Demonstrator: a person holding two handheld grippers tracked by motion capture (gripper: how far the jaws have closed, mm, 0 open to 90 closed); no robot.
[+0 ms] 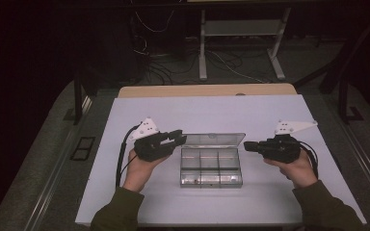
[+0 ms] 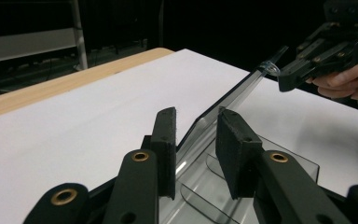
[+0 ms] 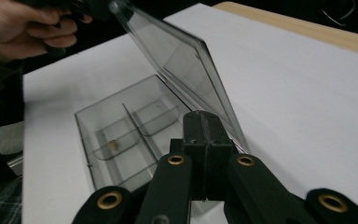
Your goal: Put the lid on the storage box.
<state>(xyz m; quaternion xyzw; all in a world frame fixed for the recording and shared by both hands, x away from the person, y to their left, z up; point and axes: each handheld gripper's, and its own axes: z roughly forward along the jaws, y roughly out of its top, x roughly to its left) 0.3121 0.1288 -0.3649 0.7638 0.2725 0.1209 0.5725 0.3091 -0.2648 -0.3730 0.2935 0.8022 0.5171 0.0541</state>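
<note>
A clear plastic compartment box [image 1: 211,169] lies on the white sheet with its lid [image 1: 214,139] raised nearly upright. My left gripper [image 1: 180,137] is at the lid's left end. In the left gripper view the lid's edge [image 2: 233,95] runs between the two pads of that gripper [image 2: 193,119], and a gap shows on each side. My right gripper [image 1: 246,146] hovers at the lid's right end, its jaws shut together [image 3: 205,119] with nothing between them. Its tip [image 2: 286,79] sits right at the lid's far corner. A small brown item [image 3: 113,144] lies in one compartment.
The white sheet [image 1: 139,202] covers most of the wooden table [image 1: 197,90]. Beyond the table's far edge stand a desk frame [image 1: 203,48] and loose cables on the dark floor. Metal rails run along both sides.
</note>
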